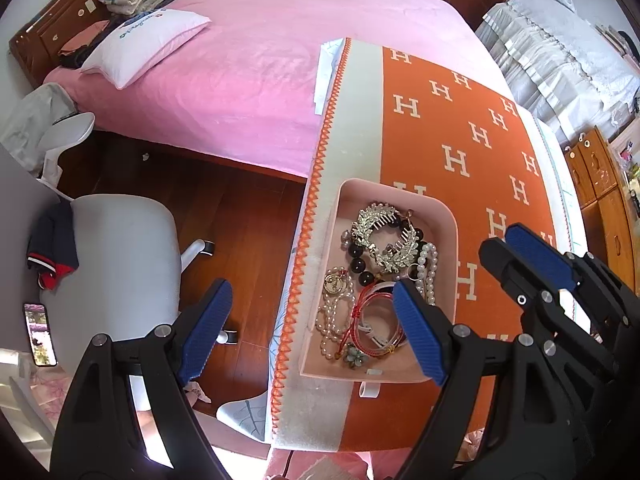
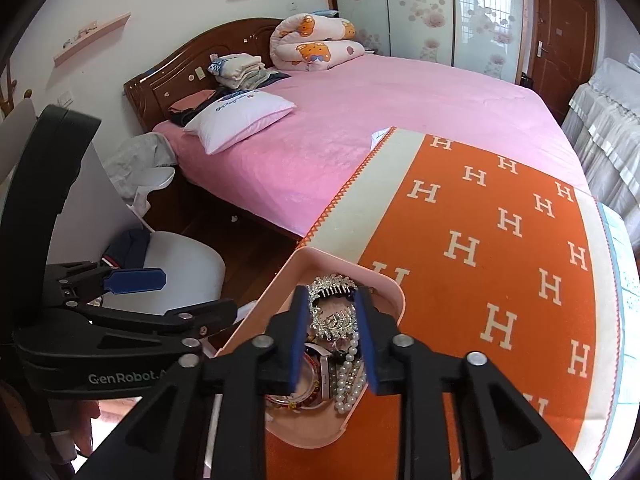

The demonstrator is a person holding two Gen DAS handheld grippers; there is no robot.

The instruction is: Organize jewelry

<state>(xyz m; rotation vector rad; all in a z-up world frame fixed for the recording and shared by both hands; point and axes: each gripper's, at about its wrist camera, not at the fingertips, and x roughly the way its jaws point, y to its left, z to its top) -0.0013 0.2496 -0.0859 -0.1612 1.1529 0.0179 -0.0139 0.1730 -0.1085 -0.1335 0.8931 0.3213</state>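
Note:
A pink tray (image 1: 400, 196) sits at the near left edge of the orange H-patterned cloth (image 1: 460, 128). It holds a heap of jewelry: a silver leaf hair comb (image 1: 380, 236), dark beads (image 1: 358, 266), pearl strands (image 1: 428, 268) and red bangles (image 1: 374, 320). My left gripper (image 1: 312, 328) is wide open over the tray's near left side. My right gripper (image 2: 332, 308) is open, its fingers on either side of the silver comb (image 2: 332, 320) in the tray (image 2: 304, 256), not touching it. The right gripper also shows in the left wrist view (image 1: 532, 256).
The cloth covers a table that juts over a pink bed (image 1: 248, 72). A white swivel chair (image 1: 120, 248) stands on the wood floor at the left. A phone (image 1: 40, 334) lies at the far left. A wooden cabinet (image 1: 604, 192) stands at the right.

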